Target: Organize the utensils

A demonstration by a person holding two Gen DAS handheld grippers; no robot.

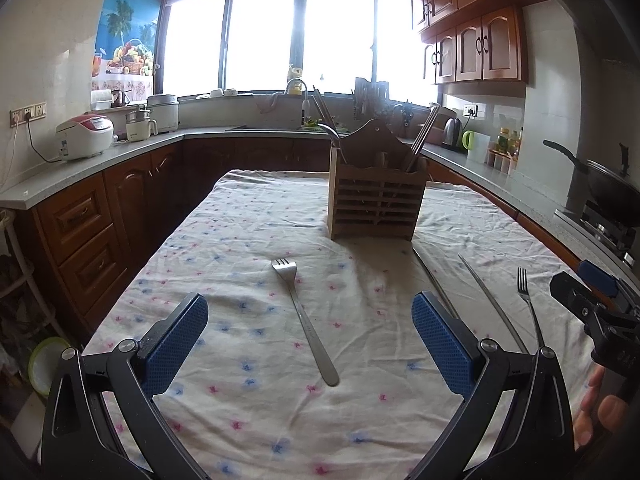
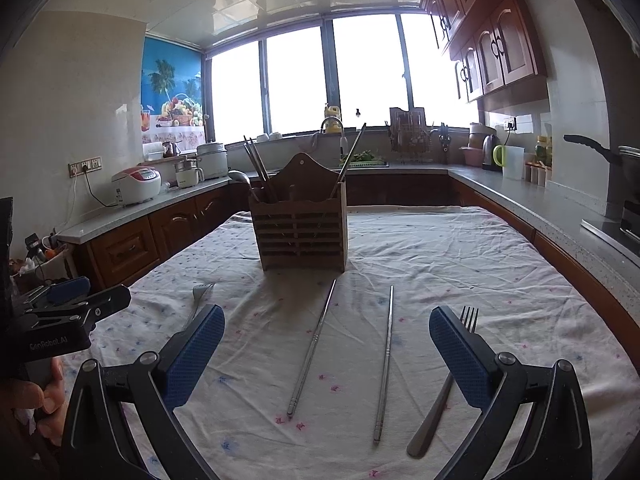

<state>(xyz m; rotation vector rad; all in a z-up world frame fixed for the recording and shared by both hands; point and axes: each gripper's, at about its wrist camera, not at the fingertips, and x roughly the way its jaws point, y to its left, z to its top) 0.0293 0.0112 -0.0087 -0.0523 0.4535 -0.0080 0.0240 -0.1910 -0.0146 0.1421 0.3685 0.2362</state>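
A wooden utensil holder (image 1: 377,196) (image 2: 301,228) stands mid-table, with chopsticks and a ladle in it. A steel fork (image 1: 306,322) lies between the open fingers of my left gripper (image 1: 310,346), which hovers above it. Two steel chopsticks (image 2: 314,346) (image 2: 385,364) lie side by side between the open fingers of my right gripper (image 2: 326,356). A second fork (image 2: 440,392) lies partly behind the right finger; it also shows in the left wrist view (image 1: 529,304). The right gripper shows at the right edge of the left wrist view (image 1: 592,304).
The table wears a white flowered cloth (image 1: 248,412). Kitchen counters run around it, with a rice cooker (image 1: 85,136) on the left, a kettle (image 2: 491,152) at the back right and a wok (image 1: 608,188) on the stove at the right.
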